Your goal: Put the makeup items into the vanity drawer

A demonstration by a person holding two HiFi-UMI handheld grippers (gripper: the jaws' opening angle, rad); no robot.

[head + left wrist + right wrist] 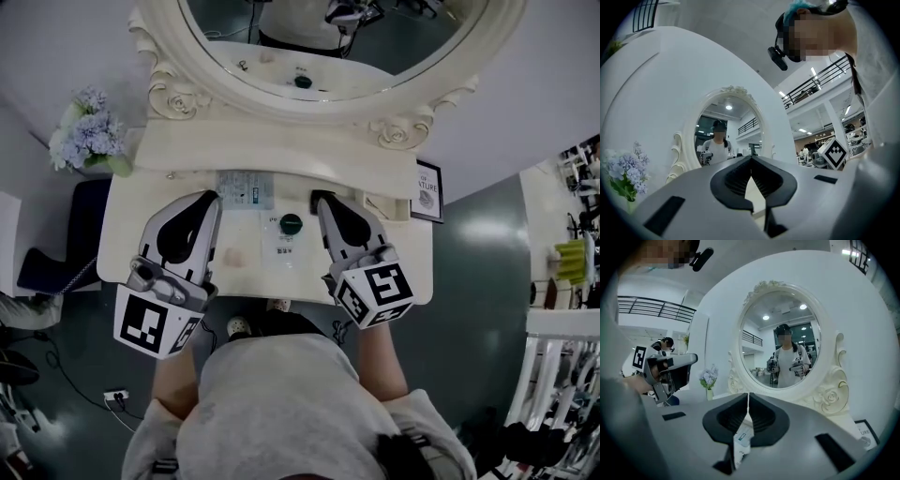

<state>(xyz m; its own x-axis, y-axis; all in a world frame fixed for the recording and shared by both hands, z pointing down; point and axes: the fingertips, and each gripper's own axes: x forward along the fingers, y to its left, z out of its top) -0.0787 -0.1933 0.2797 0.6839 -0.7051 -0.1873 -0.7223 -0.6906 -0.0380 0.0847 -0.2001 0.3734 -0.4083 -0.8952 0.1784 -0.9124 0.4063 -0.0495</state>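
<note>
Makeup untouched at frame centre: green-capped jar, sachet left lying on worktop. Drawer unseen, everything yet unstowed. Pinched closed, holding nothing: left gripper, right gripper.

Just below the right end of the mirror, a small framed sign at the back of the table shows the letters "ATURE"; the rest is cut off. The packets in front of the mirror carry print too small to read.
</note>
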